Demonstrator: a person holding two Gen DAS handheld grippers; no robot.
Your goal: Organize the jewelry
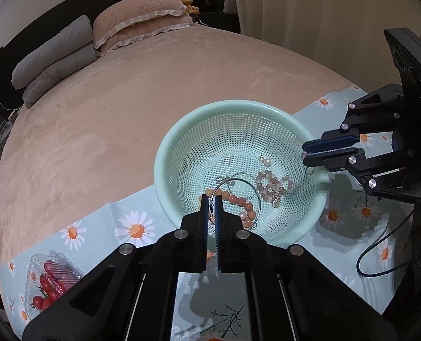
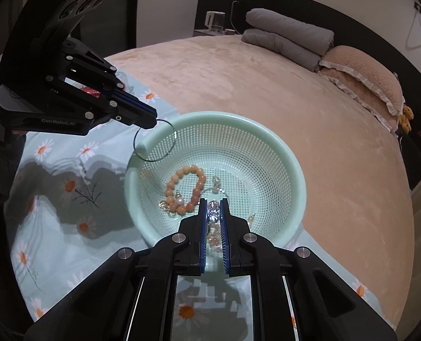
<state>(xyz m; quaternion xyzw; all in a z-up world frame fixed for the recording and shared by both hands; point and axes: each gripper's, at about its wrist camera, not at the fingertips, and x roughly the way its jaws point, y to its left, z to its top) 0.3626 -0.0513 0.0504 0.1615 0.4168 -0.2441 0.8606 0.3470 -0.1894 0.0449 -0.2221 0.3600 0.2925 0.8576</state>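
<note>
1. The thin wire bangle (image 2: 154, 140) hangs from the left tool (image 2: 149, 120), pinched at its top edge above the near-left rim of the basket. It looks feather-light and springy — a hard squeeze could bend it out of round, and on bare metal the pads may slip, so a grip across the wire rather than along it seems wisest.
2. The right tool (image 2: 213, 207) is closed on a string of clear crystal beads (image 2: 213, 209), low over the basket's near side. Beads are hard, rounded and slick; I would judge they roll between the pads, so taking two beads at once holds better.
3. In the green mesh basket (image 2: 284, 153) lie a peach bead bracelet (image 2: 182, 187), a pink bead bracelet (image 1: 270, 183) and pearl earrings (image 1: 264, 159) — stretchy, limp or tiny, all apt to snag in the mesh holes.
4. The basket sits on a daisy-print cloth (image 2: 48, 227) spread over the bed (image 2: 267, 85); a clear box of cherry tomatoes (image 1: 49, 281) lies far left.
</note>
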